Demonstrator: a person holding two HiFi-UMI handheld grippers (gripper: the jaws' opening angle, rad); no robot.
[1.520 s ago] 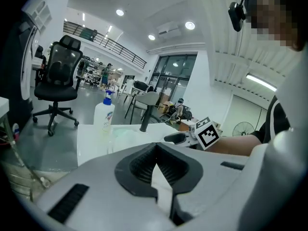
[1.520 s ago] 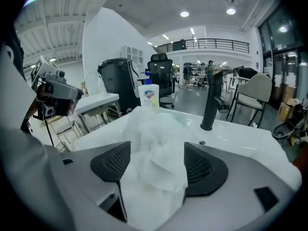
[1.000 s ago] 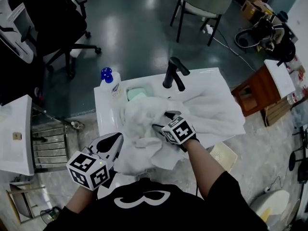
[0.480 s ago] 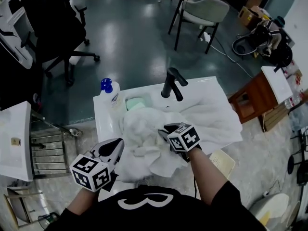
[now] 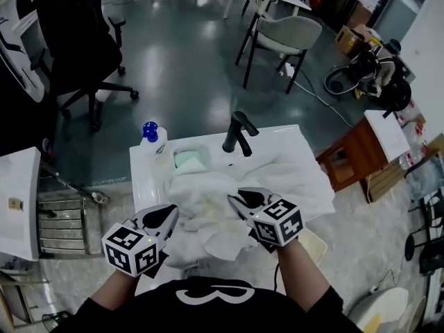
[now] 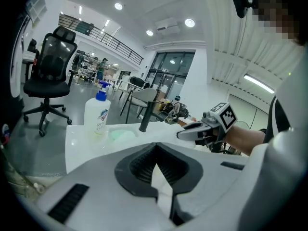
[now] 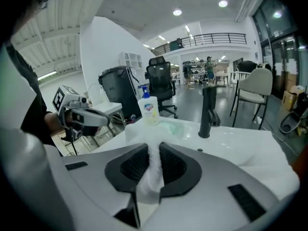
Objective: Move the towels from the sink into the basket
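Note:
White towels (image 5: 208, 200) lie heaped over the white sink (image 5: 144, 168) and spill off its near edge. My right gripper (image 5: 236, 198) is at the middle of the heap; its jaws are closing, and in the right gripper view a fold of towel (image 7: 153, 172) is pinched between the dark pads. My left gripper (image 5: 166, 212) hovers at the heap's near left corner, shut with nothing in it. The left gripper view shows the right gripper (image 6: 180, 134) ahead over the towels. A pale perforated basket (image 5: 313, 240) sits on the floor, partly hidden under my right arm.
A black faucet (image 5: 236, 134) stands at the sink's back. At the back left are a blue-capped soap bottle (image 5: 149, 134) and a green soap bar (image 5: 189, 159). A metal rack (image 5: 62, 220) stands to the left, a wooden stool (image 5: 350, 159) to the right, chairs beyond.
The right gripper's jaws have closed on a fold of towel and drawn back toward me. The left gripper has stayed at the near left corner.

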